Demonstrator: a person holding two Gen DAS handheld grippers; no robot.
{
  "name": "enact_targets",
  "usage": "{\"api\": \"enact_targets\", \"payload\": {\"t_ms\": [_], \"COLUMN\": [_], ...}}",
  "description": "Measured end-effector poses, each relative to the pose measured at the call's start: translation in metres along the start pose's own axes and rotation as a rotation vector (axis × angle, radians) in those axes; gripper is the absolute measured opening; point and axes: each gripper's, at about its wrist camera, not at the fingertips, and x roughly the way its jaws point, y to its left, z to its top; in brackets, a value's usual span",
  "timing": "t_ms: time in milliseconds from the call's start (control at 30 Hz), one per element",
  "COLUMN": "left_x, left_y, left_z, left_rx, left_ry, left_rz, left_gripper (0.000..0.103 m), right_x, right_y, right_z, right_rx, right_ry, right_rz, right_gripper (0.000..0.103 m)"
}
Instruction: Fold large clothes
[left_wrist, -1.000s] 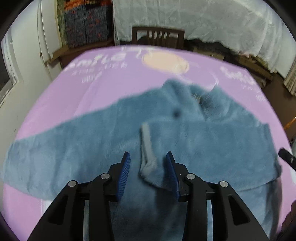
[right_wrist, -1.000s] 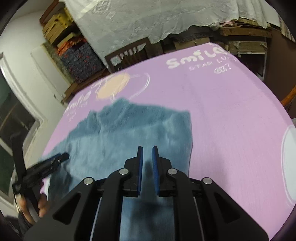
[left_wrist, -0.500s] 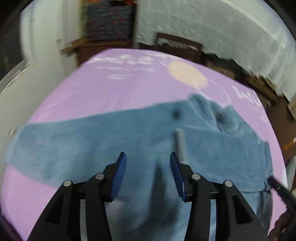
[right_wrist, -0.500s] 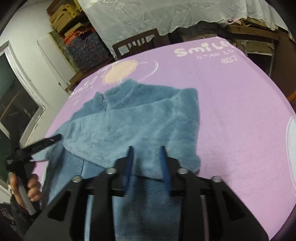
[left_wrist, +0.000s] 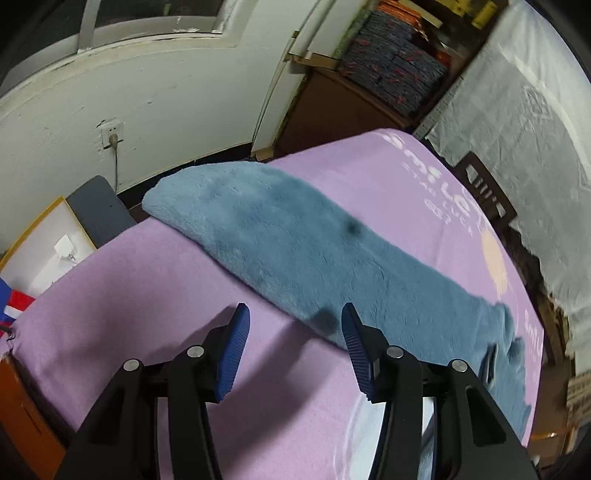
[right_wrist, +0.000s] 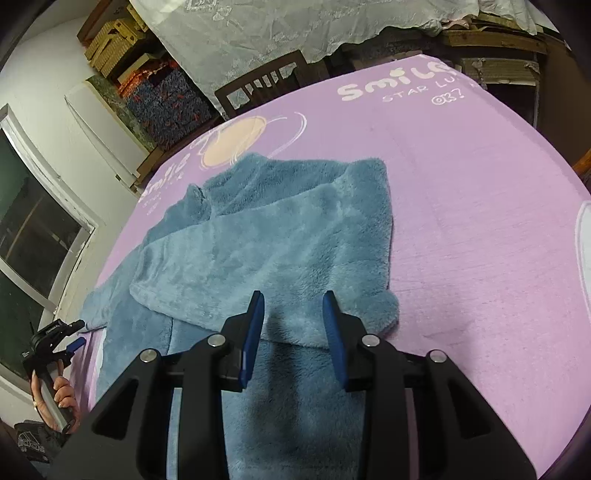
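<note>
A thick, fleecy blue garment (right_wrist: 266, 236) is spread on the purple cloth-covered worktop (right_wrist: 480, 221), its collar lying towards the peach circle printed there. One sleeve has already been laid across the body; the other sleeve (left_wrist: 295, 236) is stretched out flat towards the wall-side edge of the worktop.

The left gripper (left_wrist: 293, 345) is held over bare purple cloth just beside the outstretched sleeve, its jaws having just been opening, with nothing between them. The right gripper (right_wrist: 293, 325) is poised above the folded sleeve near the hem, jaws parted after a recent opening; fleece is seen below them, but no pinch on it is made.

The fabric is judged soft, limp and fairly bulky: it will sag and drag when lifted, yet the pile should be gripped without slipping. Hold is best taken at the sleeve's cuff end or along its near edge, where a single layer can be pinched cleanly.

Room is judged generous: open purple surface is seen to the right of the garment and in front of the left gripper. Care is called for at the cuff, which lies close to the worktop's edge, with a wall and low furniture beyond it. A chair (right_wrist: 262, 86) stands at the far side, well apart.
</note>
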Motion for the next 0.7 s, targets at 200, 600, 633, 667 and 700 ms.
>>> {"api": "enact_targets", "payload": {"t_ms": [200, 600, 633, 667, 700], "left_x": [0.011, 0.0, -0.004, -0.009, -0.012], "left_y": [-0.002, -0.013, -0.024, -0.036, -0.047], "left_z": [0.019, 0.02, 0.018, 0.015, 0.014], "left_rx": [-0.074, 0.006, 0.053, 0.106, 0.15], "left_ry": [-0.034, -0.101, -0.115, -0.132, -0.146], "left_rz": [0.0, 0.018, 0.033, 0.052, 0.069], "left_gripper": [0.051, 0.009, 0.009, 0.009, 0.009], "right_x": [-0.001, 0.009, 0.009, 0.008, 0.008], "right_y": [-0.005, -0.009, -0.01, -0.011, -0.011], "right_z": [0.0, 0.001, 0.001, 0.001, 0.002], "right_rx": [0.029, 0.042, 0.049, 0.052, 0.054], "right_ry": [-0.004, 0.003, 0.002, 0.002, 0.002], "right_rz": [0.007, -0.01, -0.006, -0.004, -0.002], "right_gripper": [0.033, 0.024, 0.024, 0.024, 0.024]}}
